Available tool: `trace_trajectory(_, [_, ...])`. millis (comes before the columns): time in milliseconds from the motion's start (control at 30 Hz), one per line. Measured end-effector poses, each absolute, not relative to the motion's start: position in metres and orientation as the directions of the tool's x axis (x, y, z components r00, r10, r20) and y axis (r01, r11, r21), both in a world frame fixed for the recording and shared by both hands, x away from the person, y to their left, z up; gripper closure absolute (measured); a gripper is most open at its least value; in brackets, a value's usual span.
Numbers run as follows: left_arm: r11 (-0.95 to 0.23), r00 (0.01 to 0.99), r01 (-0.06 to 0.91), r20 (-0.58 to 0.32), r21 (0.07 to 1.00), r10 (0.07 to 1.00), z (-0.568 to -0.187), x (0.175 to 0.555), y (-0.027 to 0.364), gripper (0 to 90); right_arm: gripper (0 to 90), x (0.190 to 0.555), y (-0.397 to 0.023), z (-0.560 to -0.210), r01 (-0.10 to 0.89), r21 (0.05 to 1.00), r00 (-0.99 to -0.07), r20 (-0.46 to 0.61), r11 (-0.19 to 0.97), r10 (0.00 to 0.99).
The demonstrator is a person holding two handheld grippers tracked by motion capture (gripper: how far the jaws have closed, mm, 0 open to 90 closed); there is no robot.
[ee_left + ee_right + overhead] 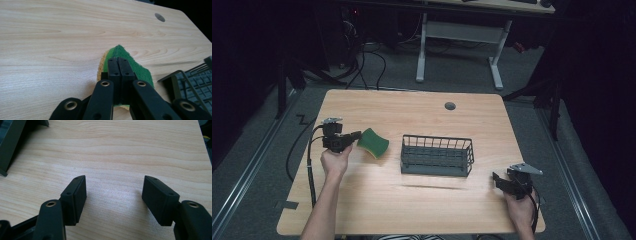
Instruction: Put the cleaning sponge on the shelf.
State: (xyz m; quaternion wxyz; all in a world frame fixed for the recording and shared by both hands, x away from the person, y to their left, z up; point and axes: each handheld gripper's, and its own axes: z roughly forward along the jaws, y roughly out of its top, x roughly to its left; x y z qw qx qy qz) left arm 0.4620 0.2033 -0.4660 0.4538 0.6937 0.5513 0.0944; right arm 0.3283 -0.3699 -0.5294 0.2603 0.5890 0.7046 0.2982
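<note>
Left tongs (358, 135) are clamped flat on the sponge (373, 142), jaws pinched nearly together on its near edge, green scouring side up and yellow foam under. The sponge hangs off the jaw tips above the worktop (412, 200), just left of the wire basket (437, 155), drooping a little at the far end. My read: the step in hand is carrying it across into the basket. Keep the squeeze as is; the grip sits on one edge only, so a fast swing may let the soft body flap or twist out. Lift enough that the sagging end clears the basket's near-left rim, which in the left gripper view (180, 75) sits close on the right. Bring the sponge over the middle of the basket floor before lowering, and let go only once it is inside the walls. Right tongs (503, 181) stand wide open, holding nothing, parked on the worktop right of the basket; leave them there, they're clear of the path.
</note>
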Motion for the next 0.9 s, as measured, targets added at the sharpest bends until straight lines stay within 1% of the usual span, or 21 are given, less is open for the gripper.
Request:
trace_trajectory(333, [-0.005,0.424,0.629,-0.338,0.777,0.840,-0.436,0.450,0.203,90.0,36.3,0.328,-0.370,-0.529,0.674,0.727,-0.170,-0.014,0.127,0.985])
trace_trajectory(467, [-0.024,0.443,0.621,-0.325,0.784,0.835,-0.431,0.446,0.200,90.0,36.2,0.328,-0.370,-0.529,0.675,0.727,-0.171,-0.014,0.127,0.985])
trace_trajectory(900, [-0.027,0.470,0.596,-0.321,0.802,0.822,-0.411,0.434,0.201,90.0,36.0,0.328,-0.370,-0.529,0.675,0.727,-0.172,-0.014,0.129,0.985])
